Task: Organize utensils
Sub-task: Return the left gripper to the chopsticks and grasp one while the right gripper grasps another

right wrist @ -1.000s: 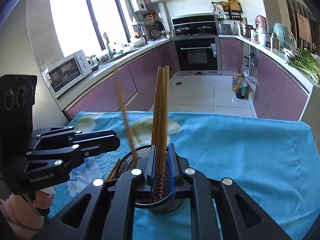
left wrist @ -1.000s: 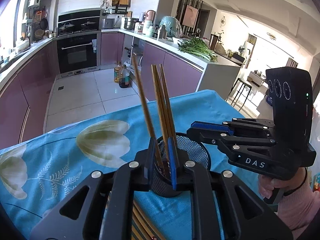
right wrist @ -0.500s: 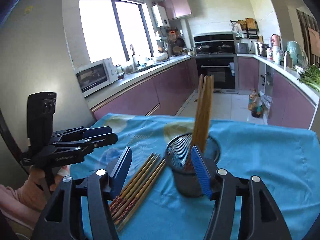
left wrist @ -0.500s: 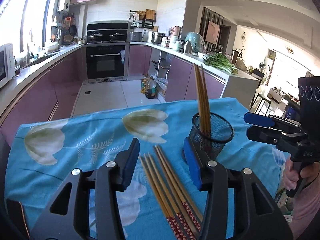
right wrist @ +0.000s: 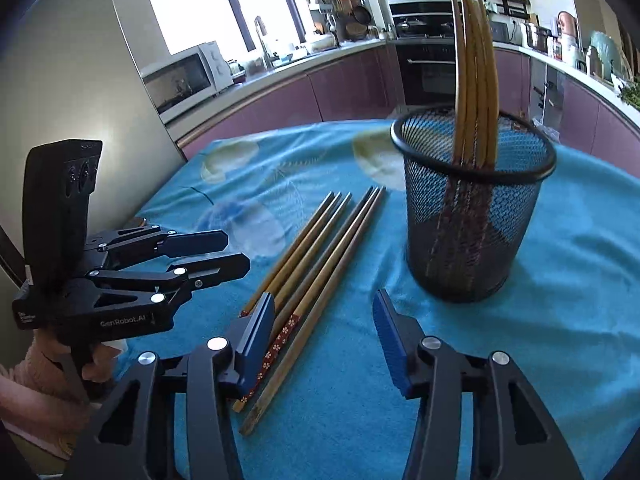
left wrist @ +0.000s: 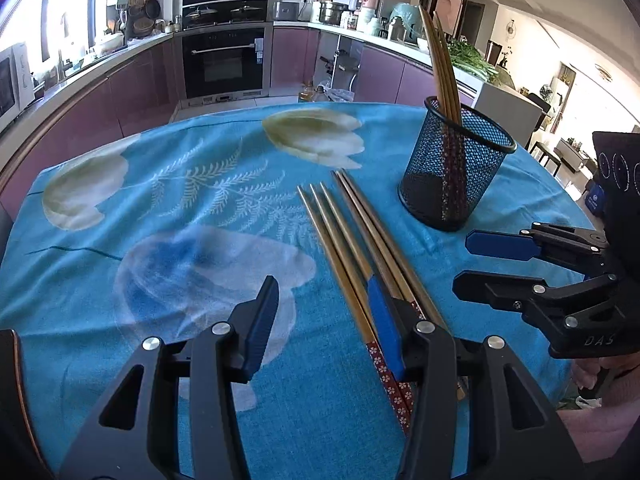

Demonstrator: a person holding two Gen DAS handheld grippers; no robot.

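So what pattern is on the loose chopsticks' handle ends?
Red with small white flowers on the chopsticks; clearest in the left wrist view.

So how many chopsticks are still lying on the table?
5. They lie side by side on the blue cloth left of the mesh cup: three chopsticks together, then two nearer the cup. More may hide under the left gripper.

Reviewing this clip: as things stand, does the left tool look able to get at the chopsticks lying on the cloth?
Probably yes. The left tool is open right above the loose chopsticks, nothing lying between. The mesh cup stands off to the side, and the right tool is apart.
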